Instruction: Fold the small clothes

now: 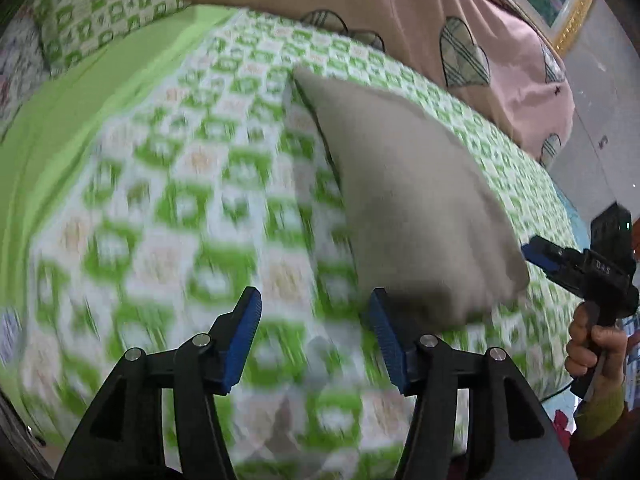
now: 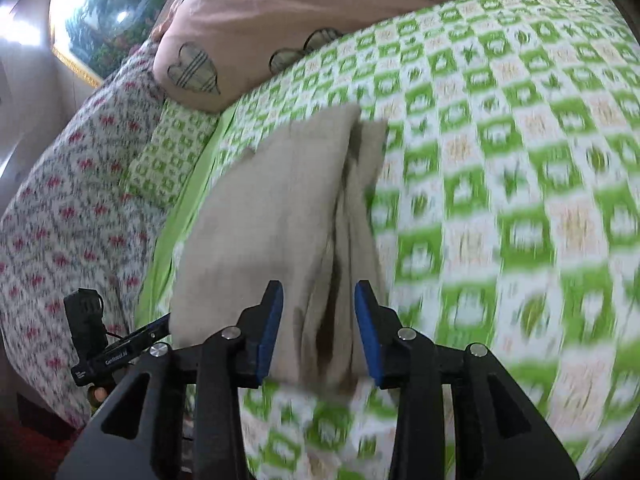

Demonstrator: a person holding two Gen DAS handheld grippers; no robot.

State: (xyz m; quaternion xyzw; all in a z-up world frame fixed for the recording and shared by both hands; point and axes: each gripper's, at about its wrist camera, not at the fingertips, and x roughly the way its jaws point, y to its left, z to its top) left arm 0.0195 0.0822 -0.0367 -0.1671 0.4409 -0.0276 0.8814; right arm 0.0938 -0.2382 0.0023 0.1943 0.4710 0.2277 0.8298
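**Beige cloth on the green bedspread**

The left gripper hovered with jaws apart, empty, just left of the beige cloth. The cloth lay on the checked bedspread. The right gripper straddled its near edge, jaws apart.

The left gripper was positioned above the green-checked bedspread with its jaws spread apart and nothing between them. A beige cloth lay just beside the right-hand blue pad. The right gripper met the cloth's right edge; its jaw state was not discernible. A pink heart-print pillow lay beyond.
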